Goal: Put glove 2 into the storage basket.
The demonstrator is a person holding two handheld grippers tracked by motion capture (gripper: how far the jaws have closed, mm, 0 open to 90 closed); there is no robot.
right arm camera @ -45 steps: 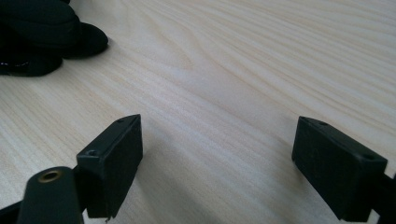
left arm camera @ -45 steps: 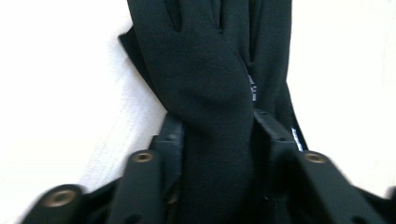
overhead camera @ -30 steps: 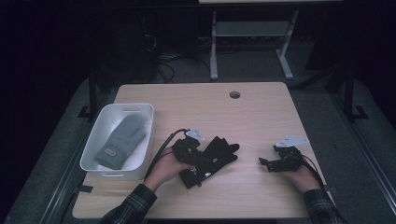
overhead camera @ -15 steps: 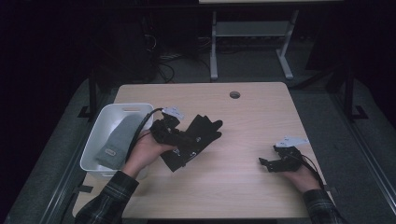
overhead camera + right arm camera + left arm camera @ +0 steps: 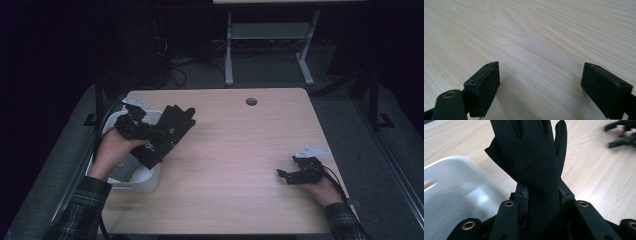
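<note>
A black glove (image 5: 170,131) hangs in the air at the table's left, held by my left gripper (image 5: 150,135) above the right rim of a white bin (image 5: 145,180). In the left gripper view the glove (image 5: 536,162) rises between both jaws, which are shut on its cuff end (image 5: 541,205), with the bin (image 5: 454,195) below at the left. My right gripper (image 5: 286,175) rests low on the table at the right, open. Its two pads (image 5: 484,87) stand wide apart over bare wood, midway point (image 5: 549,90).
The light wooden table (image 5: 240,150) has a round cable hole (image 5: 251,101) near its far edge. The bin stands at the table's left edge. A white table frame (image 5: 265,45) and cables lie on the dark floor behind.
My left hand has carried the glove up and to the left, from the table's middle to over the bin's rim. The right gripper has stayed in place.
</note>
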